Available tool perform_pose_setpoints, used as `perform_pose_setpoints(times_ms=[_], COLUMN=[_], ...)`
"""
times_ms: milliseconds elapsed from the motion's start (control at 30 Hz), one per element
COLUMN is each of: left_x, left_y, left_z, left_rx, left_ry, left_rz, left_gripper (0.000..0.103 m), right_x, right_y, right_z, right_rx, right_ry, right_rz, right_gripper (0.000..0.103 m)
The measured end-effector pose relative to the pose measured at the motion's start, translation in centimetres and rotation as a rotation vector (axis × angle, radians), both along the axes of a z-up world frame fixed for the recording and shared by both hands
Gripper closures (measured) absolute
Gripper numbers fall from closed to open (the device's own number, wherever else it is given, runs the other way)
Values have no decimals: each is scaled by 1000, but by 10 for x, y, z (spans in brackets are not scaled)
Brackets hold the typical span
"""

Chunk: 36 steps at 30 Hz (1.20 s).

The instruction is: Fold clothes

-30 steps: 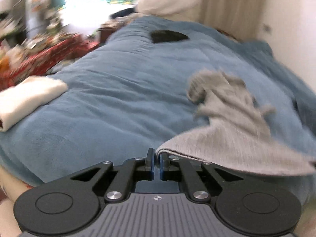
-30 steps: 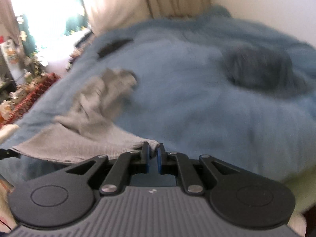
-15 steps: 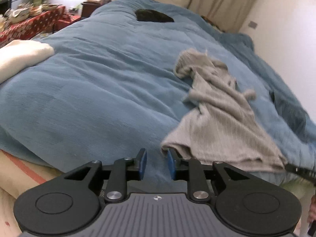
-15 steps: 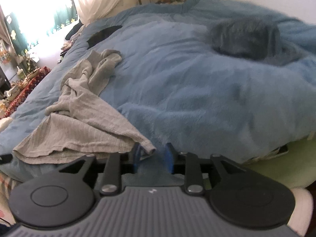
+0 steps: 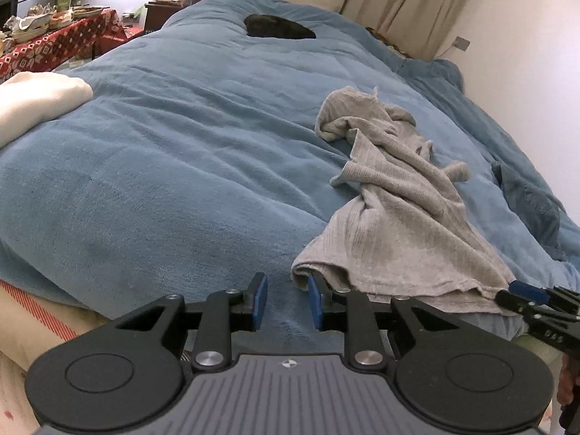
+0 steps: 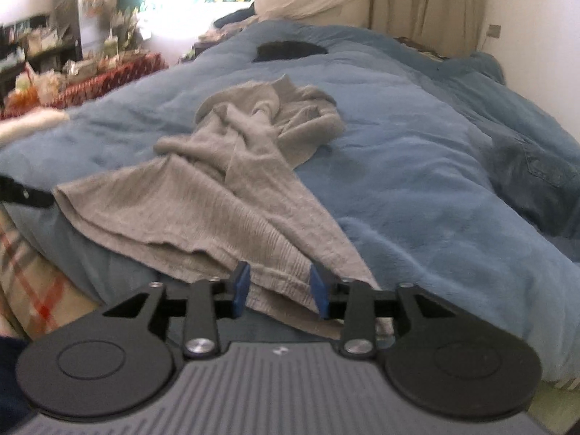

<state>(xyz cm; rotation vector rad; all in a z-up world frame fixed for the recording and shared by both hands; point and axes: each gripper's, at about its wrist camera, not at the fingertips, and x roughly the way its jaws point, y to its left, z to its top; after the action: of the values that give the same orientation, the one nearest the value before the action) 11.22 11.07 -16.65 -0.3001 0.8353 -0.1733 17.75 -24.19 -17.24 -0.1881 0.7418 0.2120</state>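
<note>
Hem just laid out: left claw (image 5: pixel 286 301) open beside grey sweater (image 5: pixel 395 214), right claw (image 6: pixel 279 291) opening, hem between jaws. Next: untangle sleeves ahead.

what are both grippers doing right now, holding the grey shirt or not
left gripper: open, holding nothing; grey shirt hem lies beside its right finger.
right gripper: opening, shirt hem lying loose between the fingers, not gripped.
</note>
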Motion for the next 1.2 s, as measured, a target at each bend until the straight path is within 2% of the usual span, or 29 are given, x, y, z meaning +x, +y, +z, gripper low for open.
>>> perform_pose_setpoints(times_ms=[67,233,400,500,667,767,933,967,1000,1200], left_x=[1,4,3,3,2,2,0,1,2,4], left_y=[3,6,4,6,11,14,14,14,13,7], left_z=[-1,-3,-2,-1,0,3,7,7,7,12], left_rx=[-5,-18,-14,-13,-8,-11,11,12,12,20], left_ry=[4,14,12,12,15,14,0,2,5,-10], left_rz=[5,16,18,24,51,55,50,50,52,30], left_gripper=[79,77,77,77,77,77,77,77,77,77], right_x=[-4,-18,-24,-22,-8,4,15,15,16,9], right_y=[-3,-44,-77,-85,-68,-66,-64,-64,-64,-97], right_z=[-3,-3,-1,2,-2,-7,-10,-9,-8,17], right_rx=[-30,84,128,157,98,79,46,44,42,71], right_ry=[-2,26,8,-5,2,-9,-51,-52,-49,-95], right_rz=[-9,-127,-238,-236,-136,-153,-168,-163,-156,-253], right_gripper=[59,59,60,61,65,71,71,78,101,101])
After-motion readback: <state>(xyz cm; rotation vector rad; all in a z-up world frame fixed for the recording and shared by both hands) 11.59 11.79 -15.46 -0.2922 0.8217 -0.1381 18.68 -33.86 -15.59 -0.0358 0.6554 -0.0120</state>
